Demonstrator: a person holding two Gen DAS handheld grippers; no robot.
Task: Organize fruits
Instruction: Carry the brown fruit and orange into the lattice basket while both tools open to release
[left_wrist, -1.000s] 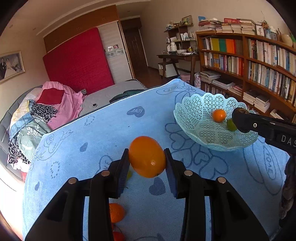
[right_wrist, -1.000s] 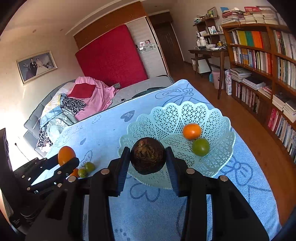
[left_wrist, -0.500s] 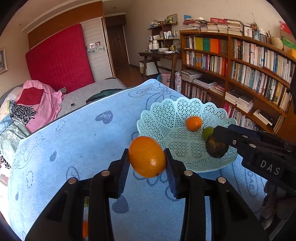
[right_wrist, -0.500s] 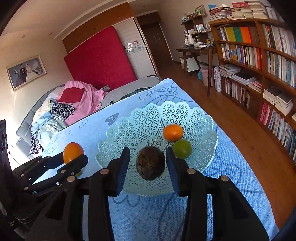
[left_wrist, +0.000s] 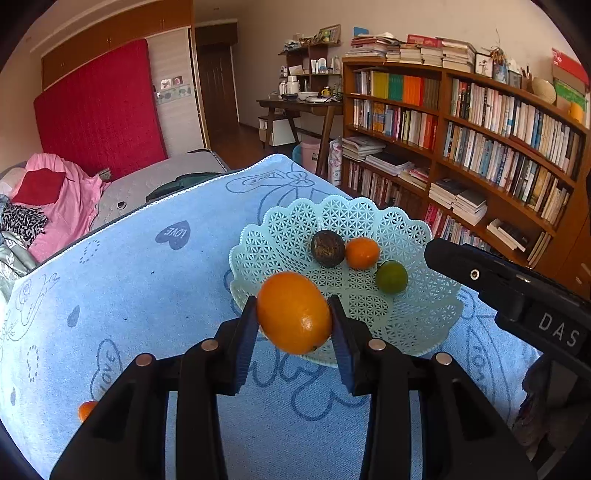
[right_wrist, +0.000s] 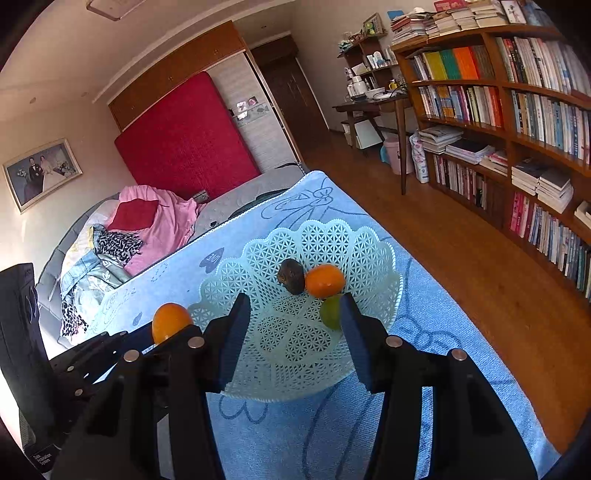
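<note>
My left gripper (left_wrist: 294, 325) is shut on a large orange (left_wrist: 293, 312) and holds it above the near rim of a pale green lattice basket (left_wrist: 413, 332). The basket holds a dark brown fruit (left_wrist: 327, 248), a small orange (left_wrist: 362, 253) and a green lime (left_wrist: 391, 277). My right gripper (right_wrist: 291, 332) is open and empty above the basket (right_wrist: 295, 343). There the brown fruit (right_wrist: 291, 276), small orange (right_wrist: 325, 280) and lime (right_wrist: 330, 312) lie just past its fingers. The held orange also shows in the right wrist view (right_wrist: 170, 321).
The basket stands on a blue patterned cloth (left_wrist: 147, 280). A small orange fruit (left_wrist: 86, 410) lies on the cloth at the near left. A wooden bookshelf (left_wrist: 480, 147) stands to the right, a bed with clothes (left_wrist: 44, 206) behind the table.
My right gripper opened and let the dark brown fruit drop into the basket, then drew back. My left gripper carried the large orange rightwards to the basket's near rim.
</note>
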